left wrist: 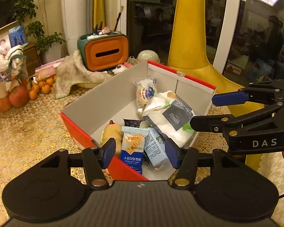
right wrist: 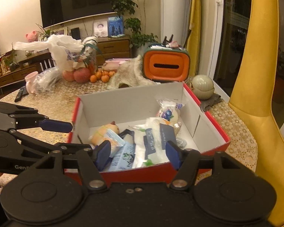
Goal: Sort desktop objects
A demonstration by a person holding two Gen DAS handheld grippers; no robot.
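A red box with white inner walls [left wrist: 111, 94] [right wrist: 126, 104] stands on the table. It holds a white tissue pack [left wrist: 168, 117] [right wrist: 153, 143], a round wrapped bun [left wrist: 145, 92] [right wrist: 168, 113], a blue cracker packet [left wrist: 133, 147], a light blue carton [left wrist: 155, 147] [right wrist: 123, 155] and a yellow squeeze toy [left wrist: 111, 132] [right wrist: 102, 132]. My left gripper [left wrist: 140, 153] is open and empty over the box's near corner. My right gripper [right wrist: 139, 156] is open and empty over the box's near wall. Each gripper shows in the other's view, the right [left wrist: 202, 111] and the left [right wrist: 79, 136].
An orange and green tissue holder [left wrist: 104, 51] [right wrist: 166, 64], a beige cloth [left wrist: 73, 71], apples and tangerines [right wrist: 85, 75], a plastic bag [right wrist: 66, 53], a pink cup [right wrist: 31, 81], a remote [right wrist: 20, 93] and a round lidded jar [right wrist: 202, 87] stand on the table. A yellow chair [right wrist: 255, 94] stands on the right.
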